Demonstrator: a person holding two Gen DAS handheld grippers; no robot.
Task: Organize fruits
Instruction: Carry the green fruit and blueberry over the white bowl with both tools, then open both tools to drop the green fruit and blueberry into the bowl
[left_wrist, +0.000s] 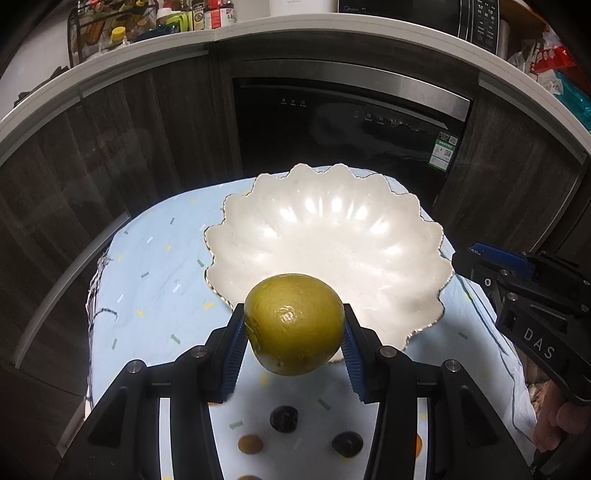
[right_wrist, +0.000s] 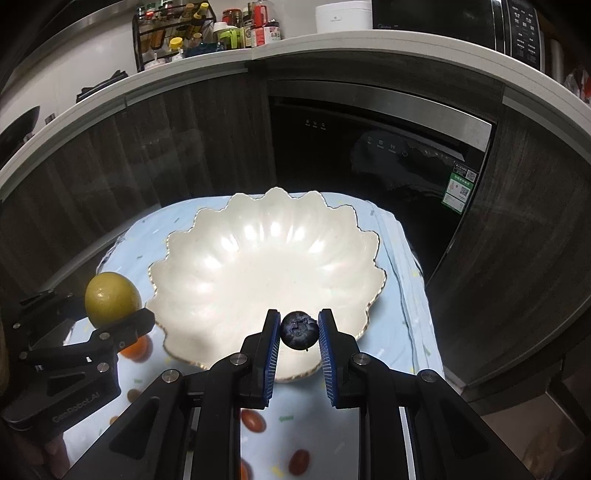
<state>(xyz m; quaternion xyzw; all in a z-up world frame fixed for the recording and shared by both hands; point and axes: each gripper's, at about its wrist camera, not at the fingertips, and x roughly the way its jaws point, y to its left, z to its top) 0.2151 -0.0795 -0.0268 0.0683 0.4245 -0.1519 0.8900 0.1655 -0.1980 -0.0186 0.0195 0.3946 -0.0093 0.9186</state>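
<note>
My left gripper (left_wrist: 294, 325) is shut on a round yellow-green fruit (left_wrist: 294, 323) and holds it above the near rim of a white scalloped bowl (left_wrist: 332, 236), which holds nothing. My right gripper (right_wrist: 298, 329) is shut on a dark blueberry (right_wrist: 299, 329) and holds it over the bowl's near rim (right_wrist: 258, 258). In the right wrist view the left gripper (right_wrist: 122, 317) with the green fruit (right_wrist: 112, 299) is at the bowl's left. In the left wrist view the right gripper's body (left_wrist: 532, 295) is at the bowl's right; its fingertips are hidden.
The bowl stands on a light blue cloth (left_wrist: 155, 280) over a small table. Loose small fruits lie on the cloth near me: dark ones (left_wrist: 283, 417), a brownish one (left_wrist: 250, 443), red ones (right_wrist: 253, 421), an orange one (right_wrist: 137, 349). Dark cabinets and a dishwasher (left_wrist: 347, 125) stand behind.
</note>
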